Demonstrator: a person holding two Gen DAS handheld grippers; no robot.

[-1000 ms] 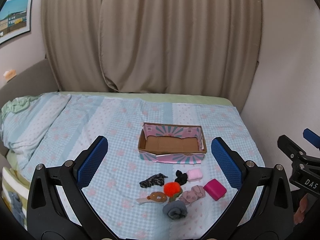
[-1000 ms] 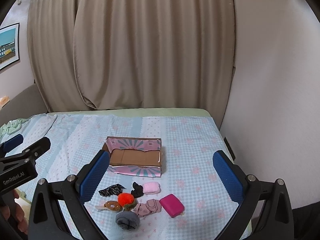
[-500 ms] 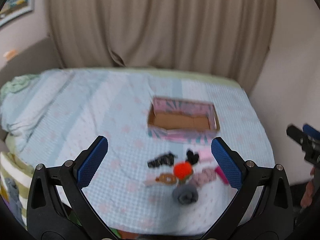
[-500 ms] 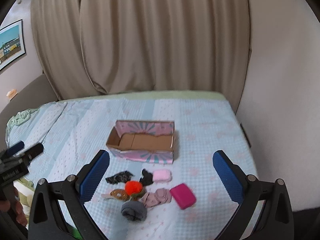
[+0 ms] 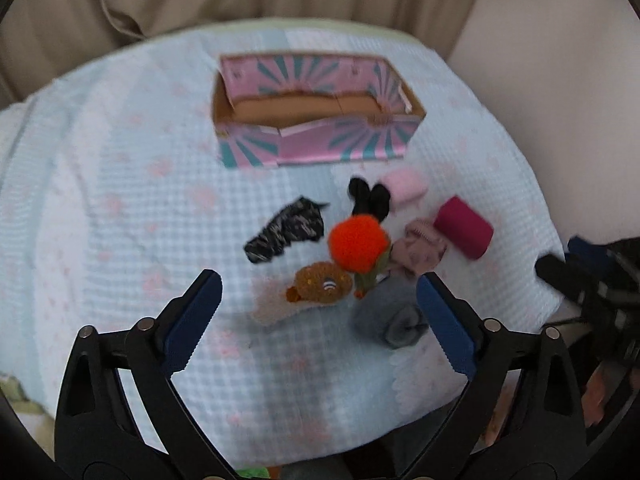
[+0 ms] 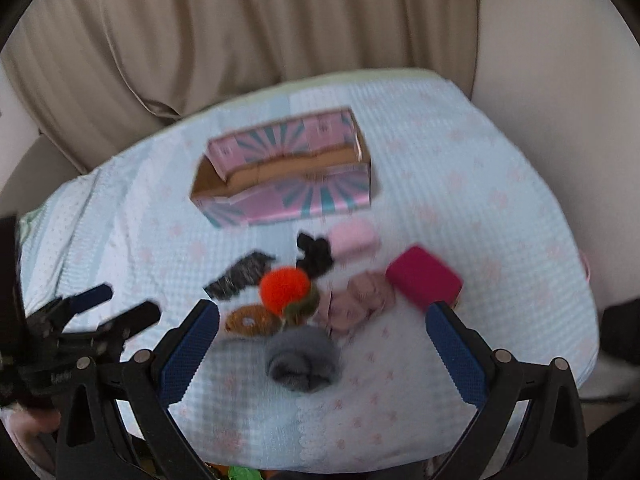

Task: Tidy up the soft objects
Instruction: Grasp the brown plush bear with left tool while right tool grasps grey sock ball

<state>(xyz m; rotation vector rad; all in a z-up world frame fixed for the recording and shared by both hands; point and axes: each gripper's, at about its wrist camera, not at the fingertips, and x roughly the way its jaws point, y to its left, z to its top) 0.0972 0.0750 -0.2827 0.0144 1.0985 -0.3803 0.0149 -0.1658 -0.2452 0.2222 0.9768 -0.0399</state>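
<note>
Several soft items lie in a cluster on the bed: an orange pom-pom [image 5: 357, 249] [image 6: 284, 285], a grey rolled sock [image 5: 390, 317] [image 6: 303, 358], a brown round plush [image 5: 322, 282] [image 6: 251, 319], a black patterned cloth [image 5: 286, 230], a black piece [image 5: 368, 199], a light pink roll [image 5: 404, 185] [image 6: 353, 236], a dusty pink bundle [image 5: 418, 249] [image 6: 354, 302] and a magenta block [image 5: 463, 227] [image 6: 423, 276]. An empty pink-and-teal cardboard box [image 5: 316, 110] [image 6: 286, 168] stands behind them. My left gripper [image 5: 318, 322] is open just in front of the cluster. My right gripper [image 6: 322, 354] is open, its jaws either side of the grey sock.
The bed has a light blue checked cover [image 5: 120, 200] whose front edge is near the grippers. Beige curtains [image 6: 260, 20] hang behind the bed. A wall [image 5: 560, 40] runs along the right side. The left gripper also shows in the right wrist view [image 6: 90, 320].
Both grippers have moved forward and down toward the cluster, so the items and box look much larger. Both stayed open. Nothing on the bed has moved.
</note>
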